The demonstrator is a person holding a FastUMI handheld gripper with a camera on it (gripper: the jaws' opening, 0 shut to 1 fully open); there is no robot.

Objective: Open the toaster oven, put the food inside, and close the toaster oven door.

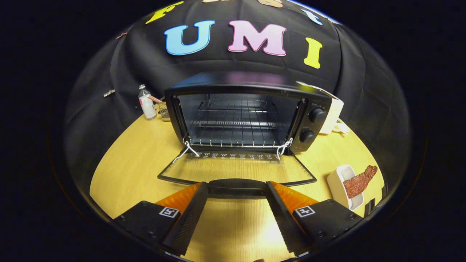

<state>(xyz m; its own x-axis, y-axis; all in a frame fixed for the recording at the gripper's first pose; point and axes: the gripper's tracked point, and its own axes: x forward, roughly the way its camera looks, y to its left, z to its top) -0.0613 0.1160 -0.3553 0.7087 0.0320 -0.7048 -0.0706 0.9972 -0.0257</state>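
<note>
The toaster oven [247, 112] sits ahead of me on the counter [138, 156], its door [236, 171] dropped flat — handle just past my fingertips. My jaws [236, 187] stand wide apart, gripping nothing. Off to my right, the food [360, 181] lies across a small white dish [340, 189].

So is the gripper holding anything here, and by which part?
Nothing is held. The gripper is open, its fingers flanking the door handle without pressing it.

A black toaster oven [247, 112] stands at the frame's centre, its glass door [236, 171] folded down flat and the wire rack [235, 136] bare. The reddish-brown food [359, 181] lies slantwise across a white dish [342, 189] at lower right.
</note>
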